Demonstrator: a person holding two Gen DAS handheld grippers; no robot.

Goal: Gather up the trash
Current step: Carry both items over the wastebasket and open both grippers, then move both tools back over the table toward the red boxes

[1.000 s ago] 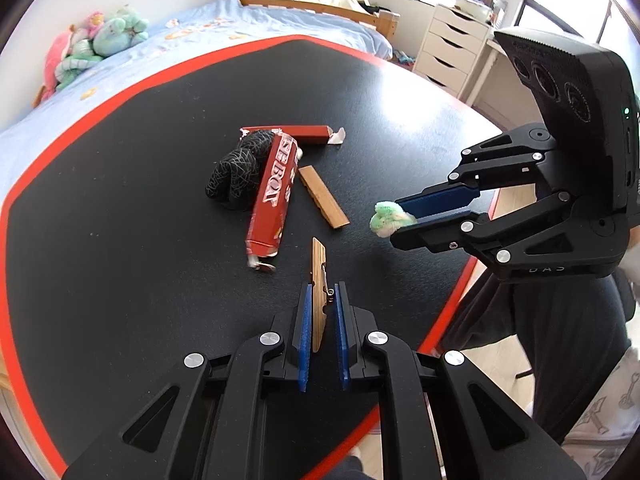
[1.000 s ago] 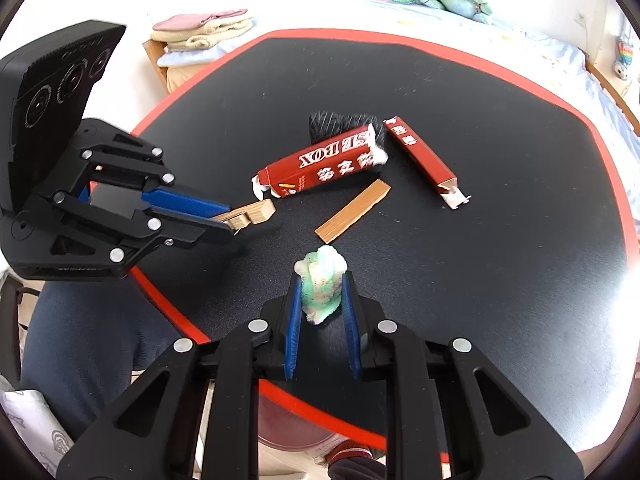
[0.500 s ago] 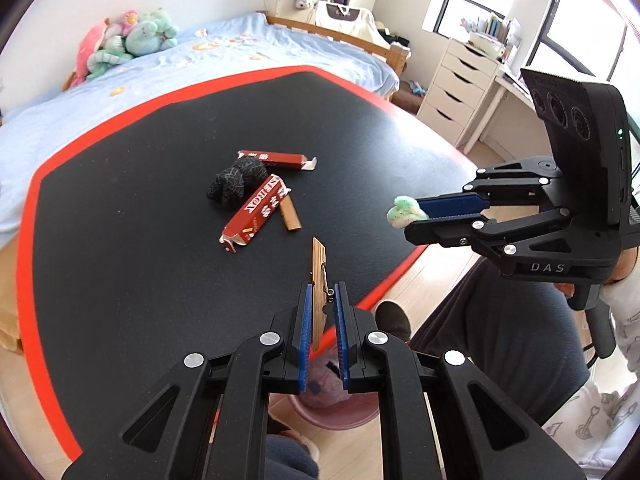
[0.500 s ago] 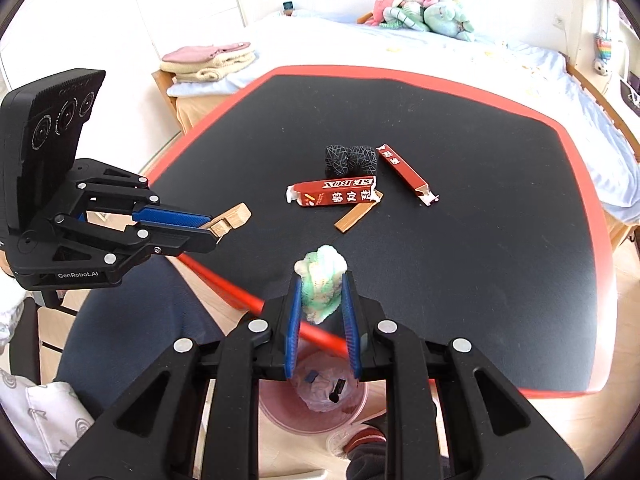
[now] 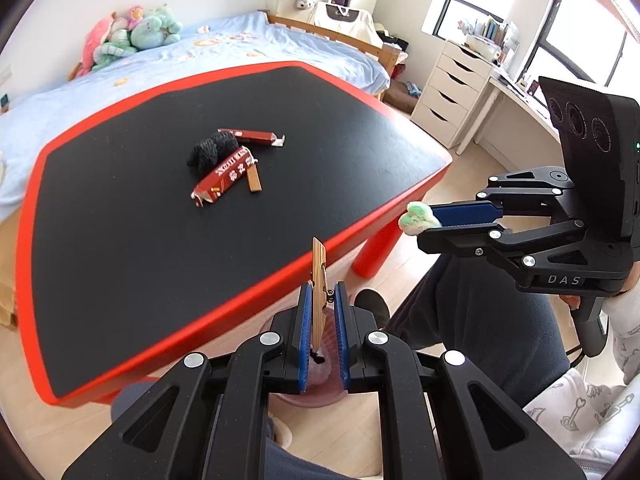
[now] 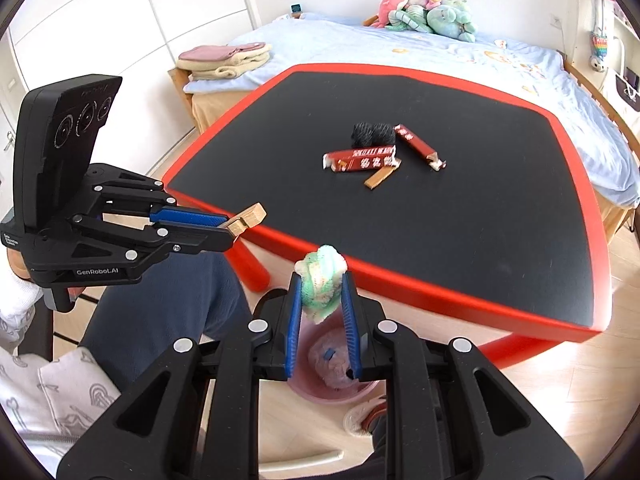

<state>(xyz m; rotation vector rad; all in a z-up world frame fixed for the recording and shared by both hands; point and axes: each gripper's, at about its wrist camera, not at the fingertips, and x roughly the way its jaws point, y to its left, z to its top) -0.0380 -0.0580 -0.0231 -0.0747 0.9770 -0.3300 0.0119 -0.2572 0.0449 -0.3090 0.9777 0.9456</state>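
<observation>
My left gripper (image 5: pixel 320 300) is shut on a wooden clothespin (image 5: pixel 319 276), held off the table's front edge above a pink bin (image 5: pixel 316 384). My right gripper (image 6: pixel 321 280) is shut on a green-white crumpled wad (image 6: pixel 322 284), above the same pink bin (image 6: pixel 332 376), which holds some trash. On the black table (image 6: pixel 480 208) lie a large red box (image 6: pixel 360 159), a small red box (image 6: pixel 416 145), a black crumpled wad (image 6: pixel 370 133) and a wooden strip (image 6: pixel 378 179). Each gripper shows in the other's view: the left gripper (image 6: pixel 240 222), the right gripper (image 5: pixel 420 220).
The table has a red rim (image 5: pixel 240 304) and red legs (image 5: pixel 376 248). The person's legs (image 6: pixel 160 304) are by the bin. A bed (image 6: pixel 440 52) with plush toys stands behind the table, white drawers (image 5: pixel 452 92) at the right.
Both grippers have drawn back from over the table to beyond its front edge, carrying the clothespin and the wad. The bin has come into view beneath them.
</observation>
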